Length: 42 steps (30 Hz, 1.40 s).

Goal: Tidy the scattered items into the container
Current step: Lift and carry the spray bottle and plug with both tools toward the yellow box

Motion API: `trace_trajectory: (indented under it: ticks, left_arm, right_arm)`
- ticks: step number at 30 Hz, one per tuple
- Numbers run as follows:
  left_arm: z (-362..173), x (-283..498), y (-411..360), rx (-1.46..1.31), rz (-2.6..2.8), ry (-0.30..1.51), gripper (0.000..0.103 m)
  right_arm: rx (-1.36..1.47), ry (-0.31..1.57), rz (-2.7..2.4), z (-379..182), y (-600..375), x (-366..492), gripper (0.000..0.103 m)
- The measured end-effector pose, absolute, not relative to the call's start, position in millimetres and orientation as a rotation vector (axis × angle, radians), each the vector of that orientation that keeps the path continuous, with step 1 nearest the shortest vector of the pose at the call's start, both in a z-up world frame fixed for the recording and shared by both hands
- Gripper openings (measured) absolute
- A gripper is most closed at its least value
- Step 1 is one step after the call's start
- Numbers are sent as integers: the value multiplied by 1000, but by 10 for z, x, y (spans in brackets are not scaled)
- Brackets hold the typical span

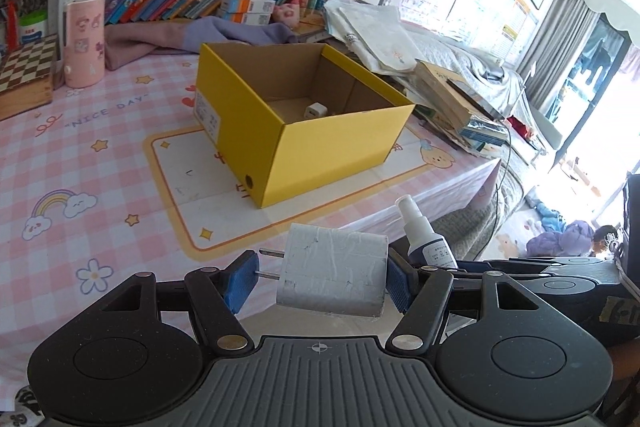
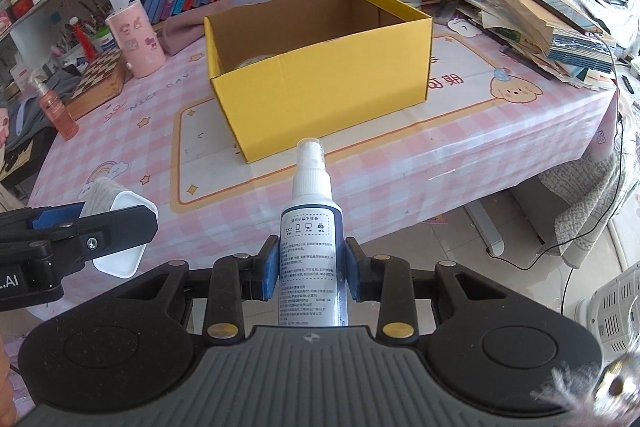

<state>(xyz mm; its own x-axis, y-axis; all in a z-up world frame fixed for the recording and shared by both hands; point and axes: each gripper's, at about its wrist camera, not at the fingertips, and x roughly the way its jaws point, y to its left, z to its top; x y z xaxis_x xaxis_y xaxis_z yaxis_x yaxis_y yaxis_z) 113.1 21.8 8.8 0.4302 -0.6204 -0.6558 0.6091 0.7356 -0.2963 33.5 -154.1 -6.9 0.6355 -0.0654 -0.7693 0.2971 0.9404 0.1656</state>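
Yellow box near table edge

Small plug inside box on table

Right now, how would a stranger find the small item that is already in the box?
Find the yellow box on the pink checked tablecloth. On its brown floor lies a small white plug, the only thing visible inside.
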Motion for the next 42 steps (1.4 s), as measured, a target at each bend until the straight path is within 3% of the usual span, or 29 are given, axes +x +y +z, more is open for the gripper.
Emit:
trace_trajectory:
  ticks: [22,34,42]
  left_arm:
    - [95,1215,-230,9,-811,827,66]
    - [297,1427,-556,18,-794,754,66]
    - [538,1785,-841,-12,-733,685,66]
  right_arm:
    - [320,861,-254,-106,-1884,324,31]
    - [312,812,-197,-5,-2285,684,31]
    - [248,706,-116,359,-2720,1204,31]
